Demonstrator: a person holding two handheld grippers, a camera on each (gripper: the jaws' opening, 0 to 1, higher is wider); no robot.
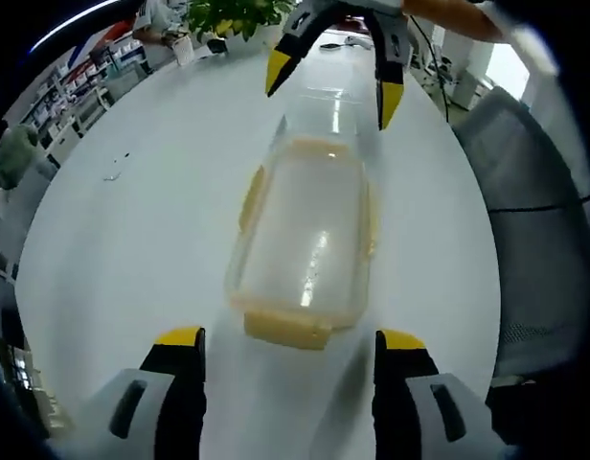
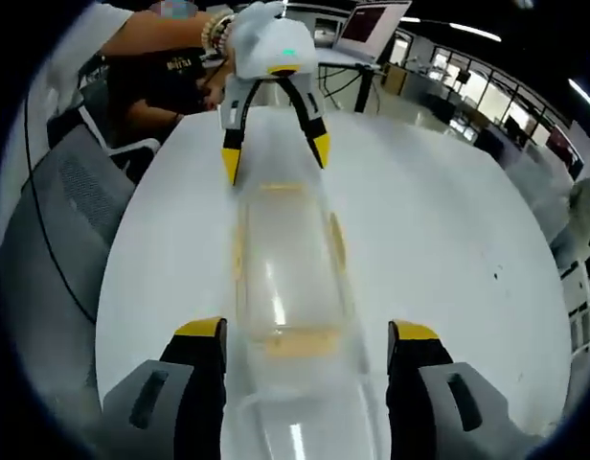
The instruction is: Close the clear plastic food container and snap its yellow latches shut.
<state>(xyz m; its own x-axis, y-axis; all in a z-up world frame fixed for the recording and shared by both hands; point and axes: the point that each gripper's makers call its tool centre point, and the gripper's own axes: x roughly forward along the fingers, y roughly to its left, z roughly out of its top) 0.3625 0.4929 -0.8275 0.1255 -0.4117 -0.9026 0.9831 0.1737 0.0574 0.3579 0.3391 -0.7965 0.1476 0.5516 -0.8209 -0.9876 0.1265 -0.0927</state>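
Note:
A clear plastic food container (image 1: 305, 240) lies lengthwise on the white table (image 1: 132, 220), and its lid seems to rest on top. A yellow latch (image 1: 285, 328) sticks out at its near end, and other yellow latches (image 1: 252, 196) run along its long sides. My left gripper (image 1: 291, 340) is open, its yellow-tipped jaws standing either side of that near end without touching it. At the far end my right gripper (image 1: 331, 91) hovers open. In the right gripper view the container (image 2: 285, 278) stretches from my right gripper (image 2: 307, 331) toward the left gripper (image 2: 276, 156).
A grey office chair (image 1: 534, 220) stands at the table's edge, seen again as a chair (image 2: 56, 220) in the right gripper view. A potted plant (image 1: 228, 14) and a laptop (image 2: 372, 24) sit at opposite ends. A person's arm (image 2: 151, 38) reaches in.

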